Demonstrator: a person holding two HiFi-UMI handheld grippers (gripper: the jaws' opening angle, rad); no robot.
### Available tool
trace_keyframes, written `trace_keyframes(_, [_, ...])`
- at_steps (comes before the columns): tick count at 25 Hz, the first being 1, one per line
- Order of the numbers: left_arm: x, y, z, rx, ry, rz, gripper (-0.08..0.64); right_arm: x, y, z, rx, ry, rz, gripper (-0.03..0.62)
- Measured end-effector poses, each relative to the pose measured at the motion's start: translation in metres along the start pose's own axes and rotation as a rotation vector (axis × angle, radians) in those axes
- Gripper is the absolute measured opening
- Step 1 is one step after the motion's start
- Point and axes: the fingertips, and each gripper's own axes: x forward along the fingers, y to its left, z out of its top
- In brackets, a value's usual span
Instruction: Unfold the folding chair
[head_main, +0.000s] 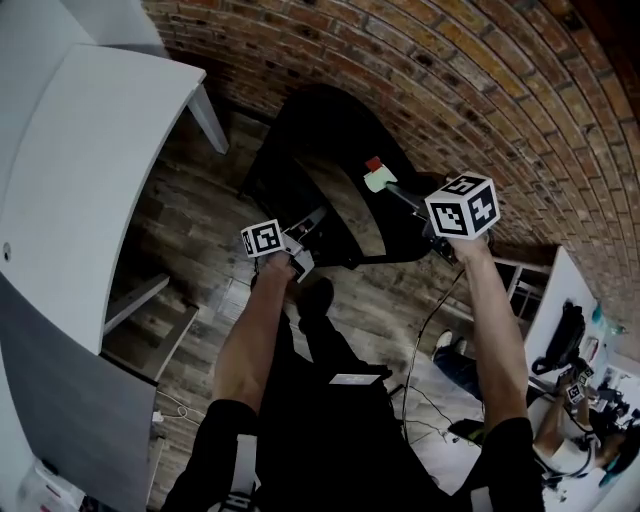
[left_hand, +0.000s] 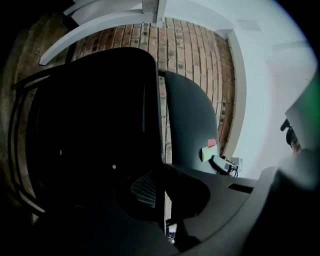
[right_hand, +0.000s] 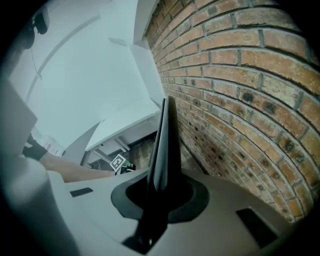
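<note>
The black folding chair stands against the brick wall, with its seat and back close together. My left gripper is at the seat's near edge. In the left gripper view its jaws are shut on the thin edge of the dark seat panel. My right gripper, with green and red fingertips, is higher up at the backrest. In the right gripper view it is shut on the thin black backrest edge, which runs up between the jaws. The backrest and the right gripper also show in the left gripper view.
A brick wall curves behind the chair. A white table stands at the left, over a wooden floor. Cables lie on the floor at the right, near a white shelf unit. The person's black-clad legs fill the lower middle.
</note>
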Motion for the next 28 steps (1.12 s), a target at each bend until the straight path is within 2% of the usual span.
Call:
trace_keyframes(4, [-0.004, -0.001, -0.01, -0.001, 0.041, -0.028, 0.02, -0.006, -0.005, -0.01, 0.029, 0.001, -0.006, 0.054])
trace_keyframes(10, [-0.038, -0.004, -0.017, -0.017, 0.037, -0.03, 0.02, -0.006, -0.008, -0.015, 0.061, 0.011, 0.016, 0.054])
trace_keyframes(18, [-0.082, -0.004, -0.018, -0.02, -0.007, -0.058, 0.02, 0.001, 0.0, -0.018, 0.077, 0.011, 0.037, 0.054])
trace_keyframes(23, [-0.107, -0.001, -0.02, -0.015, -0.025, -0.045, 0.023, 0.006, 0.002, -0.021, 0.084, 0.009, 0.048, 0.054])
trace_keyframes(28, [-0.145, 0.006, -0.023, -0.014, -0.081, -0.01, 0.045, 0.012, 0.001, -0.025, 0.1, 0.01, 0.074, 0.054])
